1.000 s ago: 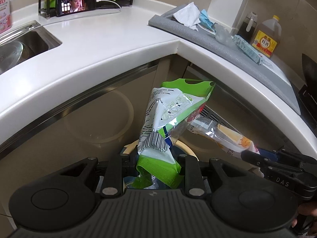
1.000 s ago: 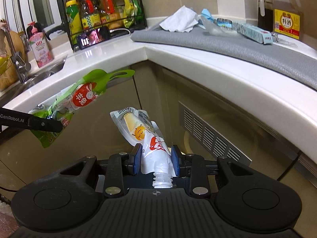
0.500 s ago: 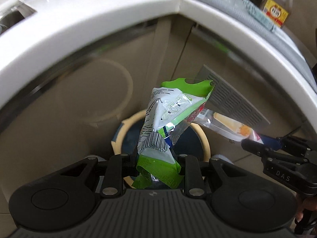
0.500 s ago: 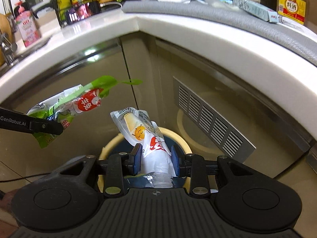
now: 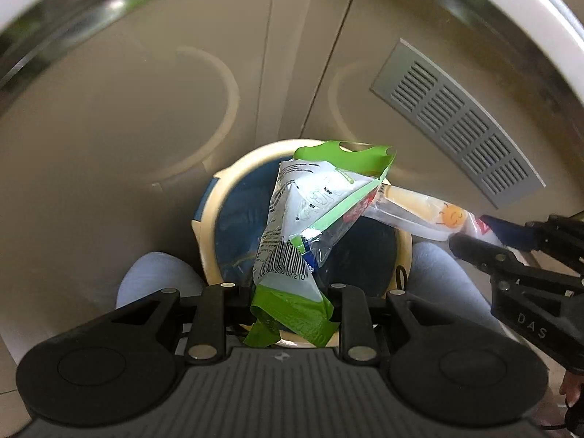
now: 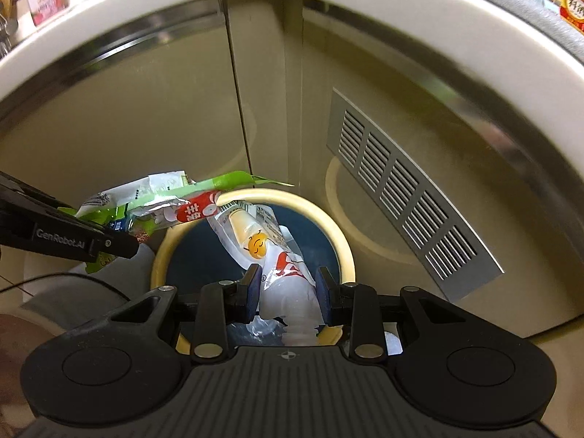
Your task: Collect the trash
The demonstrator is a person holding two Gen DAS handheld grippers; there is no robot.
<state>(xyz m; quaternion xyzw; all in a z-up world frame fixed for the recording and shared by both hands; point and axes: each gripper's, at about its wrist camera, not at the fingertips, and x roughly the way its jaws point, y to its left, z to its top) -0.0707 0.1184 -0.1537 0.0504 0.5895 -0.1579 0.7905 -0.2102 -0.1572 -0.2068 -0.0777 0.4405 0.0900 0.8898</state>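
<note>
My left gripper [image 5: 290, 301] is shut on a crumpled green-and-white snack bag [image 5: 310, 215], which hangs above the mouth of a round cream-rimmed trash bin [image 5: 204, 219] lined with a dark blue bag. My right gripper [image 6: 288, 292] is shut on a white spouted pouch with a yellow smiley [image 6: 272, 255], also held over the bin [image 6: 339, 233]. In the right wrist view the snack bag [image 6: 160, 200] and the left gripper [image 6: 124, 244] come in from the left. The pouch [image 5: 419, 215] and right gripper [image 5: 471, 244] show at the right of the left wrist view.
Beige cabinet doors [image 6: 127, 120] meet in a corner behind the bin, one with a grey vent grille [image 6: 408, 200]. The white countertop edge [image 6: 438, 22] curves overhead. A person's legs in light trousers [image 5: 445, 277] flank the bin.
Both grippers have sunk from counter height and tipped downward, carrying the bag and the pouch. The countertop has slid out of view and the bin now lies beneath both items.
</note>
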